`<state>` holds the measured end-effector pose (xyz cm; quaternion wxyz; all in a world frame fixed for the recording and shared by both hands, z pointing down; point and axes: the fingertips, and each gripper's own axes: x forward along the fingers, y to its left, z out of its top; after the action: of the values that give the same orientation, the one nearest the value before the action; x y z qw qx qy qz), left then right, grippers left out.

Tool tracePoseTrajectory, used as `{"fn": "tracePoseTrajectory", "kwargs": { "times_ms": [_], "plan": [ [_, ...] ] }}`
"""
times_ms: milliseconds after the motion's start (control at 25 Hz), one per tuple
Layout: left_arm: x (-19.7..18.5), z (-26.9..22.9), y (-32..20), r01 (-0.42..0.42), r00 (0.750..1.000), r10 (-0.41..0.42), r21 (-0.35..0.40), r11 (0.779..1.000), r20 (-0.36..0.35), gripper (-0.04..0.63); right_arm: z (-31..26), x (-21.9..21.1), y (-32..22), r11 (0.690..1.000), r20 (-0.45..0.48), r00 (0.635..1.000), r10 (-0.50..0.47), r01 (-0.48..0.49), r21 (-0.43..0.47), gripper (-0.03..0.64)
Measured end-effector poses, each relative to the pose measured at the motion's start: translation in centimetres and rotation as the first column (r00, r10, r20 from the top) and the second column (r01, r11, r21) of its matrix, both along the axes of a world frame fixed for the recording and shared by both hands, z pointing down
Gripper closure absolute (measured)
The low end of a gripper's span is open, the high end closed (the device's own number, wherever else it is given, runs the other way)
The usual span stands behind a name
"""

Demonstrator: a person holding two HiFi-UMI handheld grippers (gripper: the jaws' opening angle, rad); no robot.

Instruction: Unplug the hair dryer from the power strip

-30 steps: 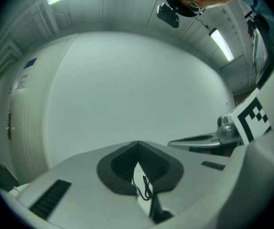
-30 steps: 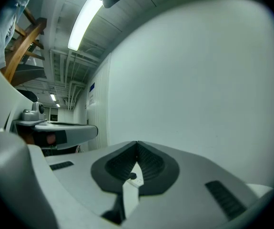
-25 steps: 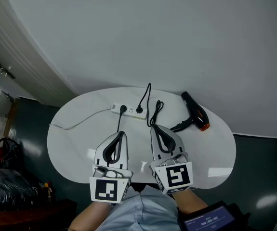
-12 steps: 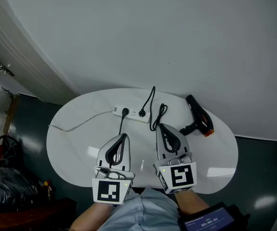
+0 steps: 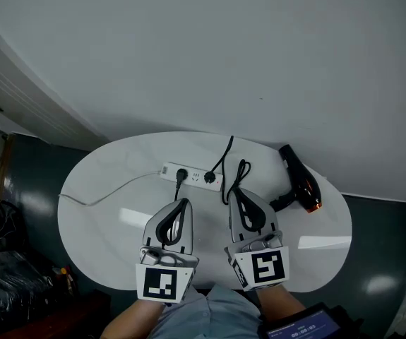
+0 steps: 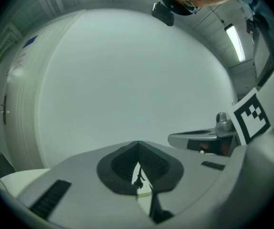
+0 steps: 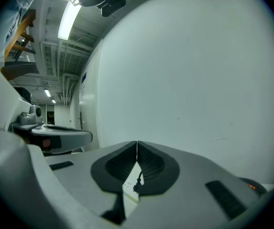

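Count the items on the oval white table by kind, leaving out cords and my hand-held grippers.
White rectangular power strip: 1
Black plugs in the strip: 2
Black hair dryer with orange nozzle tip: 1
Total: 4

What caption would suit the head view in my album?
The left tool and right tool, both shut, hover above a white table near the power strip and hair dryer.

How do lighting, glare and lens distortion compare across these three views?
Head view: dim overall, dark corners, soft glare patches on the white table; the hair dryer is sharp. Left gripper view: heavy fisheye bending, black rim, blown-out light strip. Right gripper view: same fisheye, bright ceiling tube, evenly lit wall.
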<state>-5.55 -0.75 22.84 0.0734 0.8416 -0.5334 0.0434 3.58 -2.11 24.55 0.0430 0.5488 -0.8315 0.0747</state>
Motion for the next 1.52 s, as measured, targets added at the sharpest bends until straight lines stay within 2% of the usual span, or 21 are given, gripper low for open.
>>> {"fn": "tracePoseTrajectory", "kwargs": {
  "times_ms": [320, 600, 1040, 1360, 1520],
  "plan": [
    [0.4, 4.2, -4.0, -0.021, 1.000, 0.021, -0.101, 0.995, -0.004, 0.598, 3.6, -0.5, -3.2, 0.998, -0.003, 1.000, 0.001, -0.001, -0.056, 0.615],
    [0.5, 8.4, -5.5, -0.034, 0.999, 0.034, -0.199, 0.979, -0.002, 0.598, 7.0, -1.2, -4.5, 0.992, -0.004, 1.000, -0.002, 0.001, -0.123, 0.615],
    [0.8, 13.4, -7.1, -0.061, 0.998, 0.050, -0.341, 0.938, -0.041, 0.597, 11.3, -1.4, -5.4, 0.975, -0.013, 1.000, 0.005, -0.008, -0.223, 0.615],
    [1.5, 15.0, -7.6, -0.066, 0.998, 0.053, -0.404, 0.912, -0.043, 0.598, 12.6, -1.4, -6.0, 0.968, -0.001, 1.000, 0.013, -0.013, -0.250, 0.615],
    [1.7, 15.4, -7.3, -0.093, 0.996, 0.078, -0.447, 0.890, -0.051, 0.597, 12.8, -1.5, -6.2, 0.969, 0.001, 1.000, 0.011, -0.010, -0.248, 0.615]
  ]
}}
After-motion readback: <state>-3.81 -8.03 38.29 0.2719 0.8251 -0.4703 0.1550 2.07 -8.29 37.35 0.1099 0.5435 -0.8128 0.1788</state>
